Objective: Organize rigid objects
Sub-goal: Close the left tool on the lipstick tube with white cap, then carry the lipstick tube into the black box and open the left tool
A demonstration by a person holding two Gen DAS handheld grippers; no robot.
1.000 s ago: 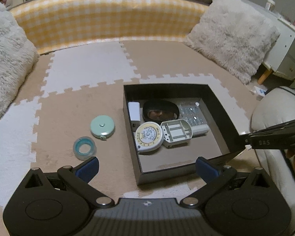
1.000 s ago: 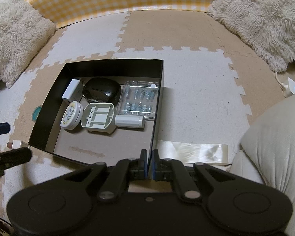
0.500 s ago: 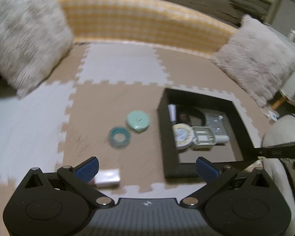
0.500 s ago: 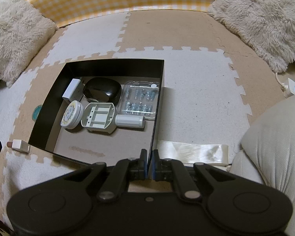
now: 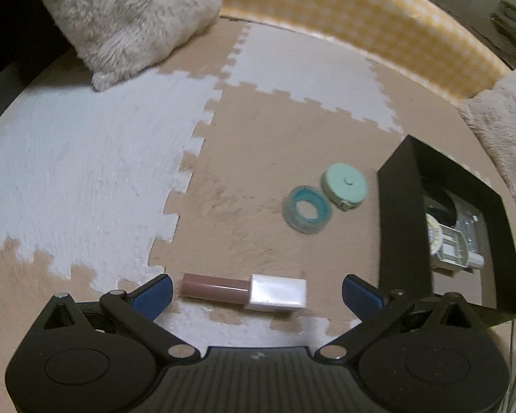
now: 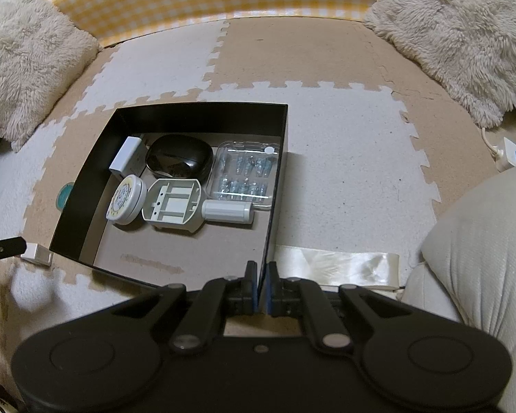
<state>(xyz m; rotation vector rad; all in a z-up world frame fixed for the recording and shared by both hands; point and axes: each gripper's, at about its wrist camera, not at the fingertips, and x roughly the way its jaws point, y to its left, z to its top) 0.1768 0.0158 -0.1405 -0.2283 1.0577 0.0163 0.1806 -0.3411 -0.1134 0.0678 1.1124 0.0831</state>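
On mat: brown-white tube (image 5: 244,290) unlabelled | dial tin (image 6: 126,199) markings illegible

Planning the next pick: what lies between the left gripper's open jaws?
In the left wrist view, a lip-gloss tube with a brown body and white cap lies on the foam mat between the left gripper jaws, untouched.

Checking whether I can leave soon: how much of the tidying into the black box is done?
Roughly two thirds. Six items already sit in the black box, whose wall the right claw pinches. The open left claw hovers at the brown and white bottle, next to go. The mint tape measure and blue ring remain outside.
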